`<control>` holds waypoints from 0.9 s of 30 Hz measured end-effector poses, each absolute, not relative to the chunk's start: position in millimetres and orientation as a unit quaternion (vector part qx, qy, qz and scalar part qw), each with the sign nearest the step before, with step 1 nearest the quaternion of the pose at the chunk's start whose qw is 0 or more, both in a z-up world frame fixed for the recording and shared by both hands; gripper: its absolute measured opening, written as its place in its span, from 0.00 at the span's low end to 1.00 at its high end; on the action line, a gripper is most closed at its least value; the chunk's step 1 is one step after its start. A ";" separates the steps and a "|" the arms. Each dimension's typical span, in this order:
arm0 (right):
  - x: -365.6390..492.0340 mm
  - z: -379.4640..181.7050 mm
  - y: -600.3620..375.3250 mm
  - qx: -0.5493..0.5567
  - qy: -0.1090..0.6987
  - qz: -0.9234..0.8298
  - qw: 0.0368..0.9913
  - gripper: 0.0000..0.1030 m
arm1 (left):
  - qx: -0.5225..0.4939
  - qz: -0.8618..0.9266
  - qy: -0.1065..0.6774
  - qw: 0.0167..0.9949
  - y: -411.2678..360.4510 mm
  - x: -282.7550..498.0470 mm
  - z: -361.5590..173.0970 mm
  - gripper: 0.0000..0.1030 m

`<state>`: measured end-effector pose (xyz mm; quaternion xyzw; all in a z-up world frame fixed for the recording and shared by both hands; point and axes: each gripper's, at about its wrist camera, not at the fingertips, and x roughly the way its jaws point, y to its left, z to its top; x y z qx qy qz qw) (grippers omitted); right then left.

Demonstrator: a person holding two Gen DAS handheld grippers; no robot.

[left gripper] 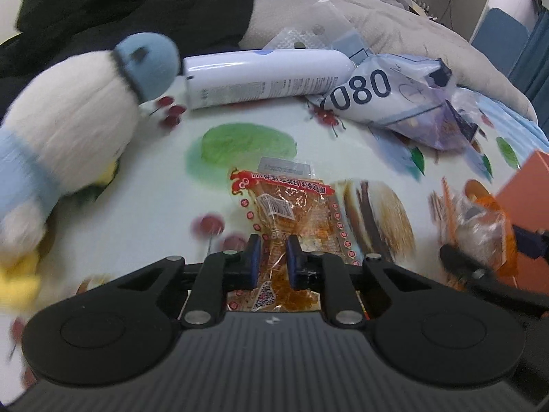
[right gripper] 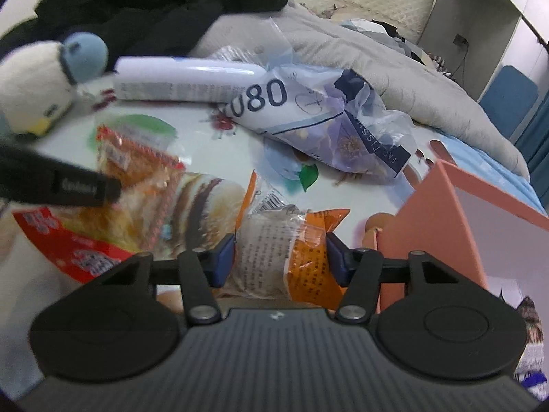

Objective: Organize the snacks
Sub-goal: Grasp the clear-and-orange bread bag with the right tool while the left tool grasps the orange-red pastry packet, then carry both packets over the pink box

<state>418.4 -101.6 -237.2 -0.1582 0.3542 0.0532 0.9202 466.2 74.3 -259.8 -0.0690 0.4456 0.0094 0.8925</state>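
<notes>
My left gripper (left gripper: 273, 261) is shut on a clear snack packet with a red printed border (left gripper: 284, 213), held low over the patterned cloth; the same packet shows at the left of the right wrist view (right gripper: 137, 164) with my left finger across it. My right gripper (right gripper: 280, 257) is shut on an orange and clear snack packet (right gripper: 284, 257), also seen at the right edge of the left wrist view (left gripper: 477, 226). A salmon-pink open box (right gripper: 446, 226) stands just right of the right gripper; its corner shows in the left wrist view (left gripper: 528, 192).
A plush penguin (left gripper: 68, 130) lies at the left. A white spray can (left gripper: 260, 79) and a crumpled "080" plastic bag (left gripper: 394, 99) lie at the back. Another red snack bag (right gripper: 68, 247) lies at lower left. Grey blanket (right gripper: 377, 68) and black clothing (right gripper: 154, 0) lie behind.
</notes>
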 end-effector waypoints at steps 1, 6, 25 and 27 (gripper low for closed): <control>411.3 -230.9 -103.3 -0.153 0.351 0.059 0.922 0.56 | -0.073 0.010 0.446 0.892 75.6 457.8 -257.1 0.18; 377.9 -194.8 -113.2 -0.125 0.337 0.081 0.930 0.56 | -0.094 0.011 0.444 0.891 77.6 414.9 -235.3 0.17; 238.3 -101.6 -188.3 -0.053 0.293 0.112 0.948 0.57 | -0.121 -0.021 0.395 0.910 29.4 270.3 -128.9 0.17; 226.9 -97.0 -198.6 -0.049 0.291 0.109 0.949 0.57 | -0.132 -0.027 0.391 0.911 24.0 256.5 -122.0 0.17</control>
